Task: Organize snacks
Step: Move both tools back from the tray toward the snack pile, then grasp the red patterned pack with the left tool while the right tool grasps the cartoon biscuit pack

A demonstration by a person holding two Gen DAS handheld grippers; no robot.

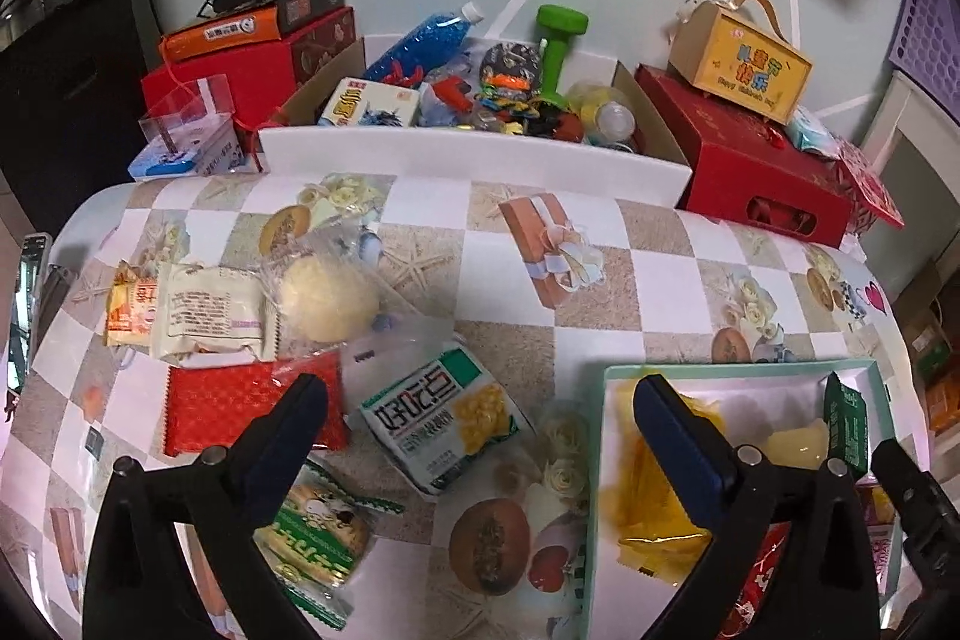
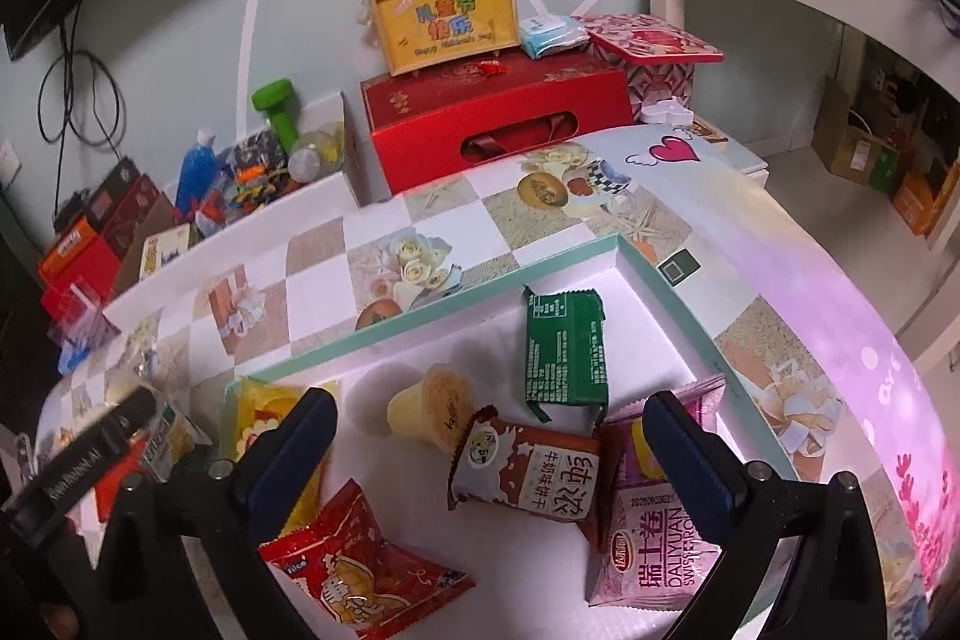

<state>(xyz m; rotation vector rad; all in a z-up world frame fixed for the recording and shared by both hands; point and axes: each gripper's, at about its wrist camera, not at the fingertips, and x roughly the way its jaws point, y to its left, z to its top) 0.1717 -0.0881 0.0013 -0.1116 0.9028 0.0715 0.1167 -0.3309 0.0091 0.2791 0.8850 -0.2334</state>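
Both tongs, left tongs (image 1: 480, 400) and right tongs (image 2: 489, 421), gape wide and hold nothing. Next, the left tongs should pinch the green-and-white packet (image 1: 444, 418), mid-frame, by its sides, then lift it into the mint box (image 1: 597, 460).

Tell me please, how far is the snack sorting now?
Partly done. The teal box already holds several snacks, including a green packet and a brown packet. Nothing is in hand: both sets of jaws stand open and empty. Left on the tablecloth: the corn packet, the red packet and others.
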